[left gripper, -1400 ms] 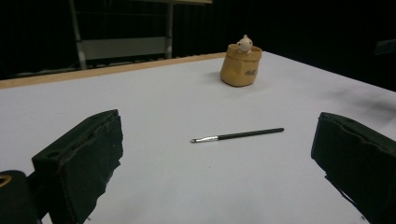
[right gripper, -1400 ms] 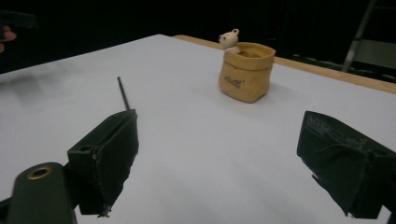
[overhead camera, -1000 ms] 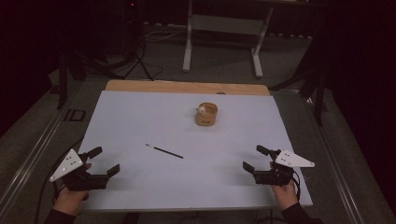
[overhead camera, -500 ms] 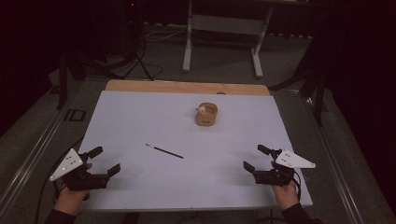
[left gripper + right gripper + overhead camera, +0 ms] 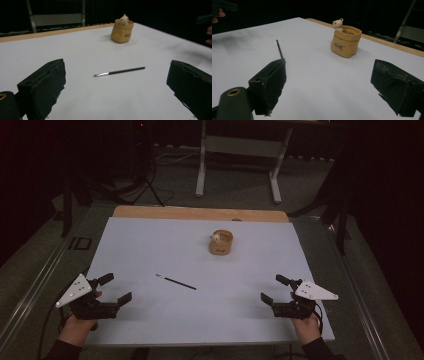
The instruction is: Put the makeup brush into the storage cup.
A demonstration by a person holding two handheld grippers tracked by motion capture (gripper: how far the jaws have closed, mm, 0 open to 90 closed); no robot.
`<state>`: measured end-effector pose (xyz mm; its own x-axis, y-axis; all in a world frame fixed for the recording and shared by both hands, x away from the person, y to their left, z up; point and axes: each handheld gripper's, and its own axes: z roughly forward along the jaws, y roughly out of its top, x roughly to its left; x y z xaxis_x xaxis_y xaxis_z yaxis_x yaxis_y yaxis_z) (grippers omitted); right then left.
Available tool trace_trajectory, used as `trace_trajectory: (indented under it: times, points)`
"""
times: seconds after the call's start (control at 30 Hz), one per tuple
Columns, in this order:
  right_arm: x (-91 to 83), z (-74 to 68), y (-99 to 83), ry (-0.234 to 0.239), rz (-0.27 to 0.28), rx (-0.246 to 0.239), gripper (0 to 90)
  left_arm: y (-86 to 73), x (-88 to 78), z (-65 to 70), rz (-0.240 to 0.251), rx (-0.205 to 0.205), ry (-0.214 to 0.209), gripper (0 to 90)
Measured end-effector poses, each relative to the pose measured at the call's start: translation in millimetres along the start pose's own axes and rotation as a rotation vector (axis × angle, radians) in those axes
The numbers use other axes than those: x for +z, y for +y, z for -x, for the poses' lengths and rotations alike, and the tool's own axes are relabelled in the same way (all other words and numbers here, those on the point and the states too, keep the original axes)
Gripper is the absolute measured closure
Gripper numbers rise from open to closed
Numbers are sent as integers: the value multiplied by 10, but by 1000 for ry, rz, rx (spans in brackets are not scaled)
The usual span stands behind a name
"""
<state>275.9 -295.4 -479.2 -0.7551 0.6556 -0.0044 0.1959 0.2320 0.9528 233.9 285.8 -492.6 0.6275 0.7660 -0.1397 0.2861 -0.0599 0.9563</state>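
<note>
Claw jaws on both the left claw [image 5: 116, 289] and right claw [image 5: 275, 289] stood wide and empty at the surface's [image 5: 150, 245] near corners, so the brush [image 5: 175, 282] lying between them, short of the pouch [image 5: 221, 242], likely awaited a reach.

The tan pouch [image 5: 345, 41] bears a small dark printed word, too blurred to read.

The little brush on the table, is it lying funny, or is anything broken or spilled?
Nothing stands out. The brush lies flat and whole on the white table, apart from the upright pot with the little bear. Nothing is spilled, and both grippers are open, touching nothing.
</note>
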Motion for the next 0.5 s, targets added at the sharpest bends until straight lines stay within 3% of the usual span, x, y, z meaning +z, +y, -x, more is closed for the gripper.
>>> trace_trajectory:
  times: [0.1,0.33,0.5]
  points:
    - [0,3,2,-6,0,7,129,100,-4,0,-1,15,-12,20]
    - [-13,14,8,-9,7,12,135,288,44,15,-60,89,-39,20]
    - [-3,10,8,-5,2,10,135,413,90,15,-74,109,-69,21]
